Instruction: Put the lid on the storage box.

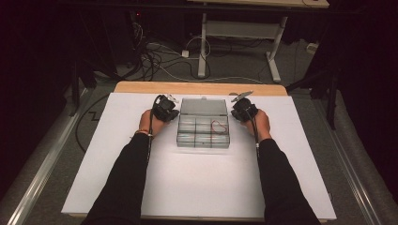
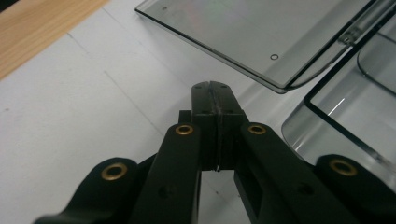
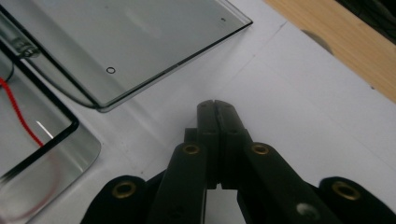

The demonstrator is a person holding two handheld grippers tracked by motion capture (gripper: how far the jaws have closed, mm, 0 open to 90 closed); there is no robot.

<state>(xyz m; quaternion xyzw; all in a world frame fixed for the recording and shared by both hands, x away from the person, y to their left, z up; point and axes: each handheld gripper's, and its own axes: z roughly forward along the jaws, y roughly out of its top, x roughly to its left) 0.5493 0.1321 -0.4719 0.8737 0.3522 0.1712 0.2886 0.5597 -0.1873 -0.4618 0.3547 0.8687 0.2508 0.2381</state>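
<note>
A clear plastic compartment box point(image 1: 202, 131) lies open in the middle of the white table cover, its lid point(image 1: 203, 107) folded flat behind it. A red cord point(image 1: 218, 126) lies in a right-hand compartment and shows as a red cord point(image 3: 21, 116) in the right gripper view. My left gripper point(image 1: 170, 104) hovers just left of the lid, jaws pressed together on nothing point(image 2: 215, 88). My right gripper point(image 1: 240, 106) is just right of the lid, jaws likewise shut and empty point(image 3: 215, 106). The lid's corner point(image 2: 280, 86) lies close ahead of the left jaws.
The white cover point(image 1: 197, 183) spans a wooden table whose bare edge point(image 1: 141, 87) shows at the back. Beyond it on the floor lie cables point(image 1: 159, 61) and the legs of another table point(image 1: 202, 47). Both sleeved forearms reach in from the bottom.
</note>
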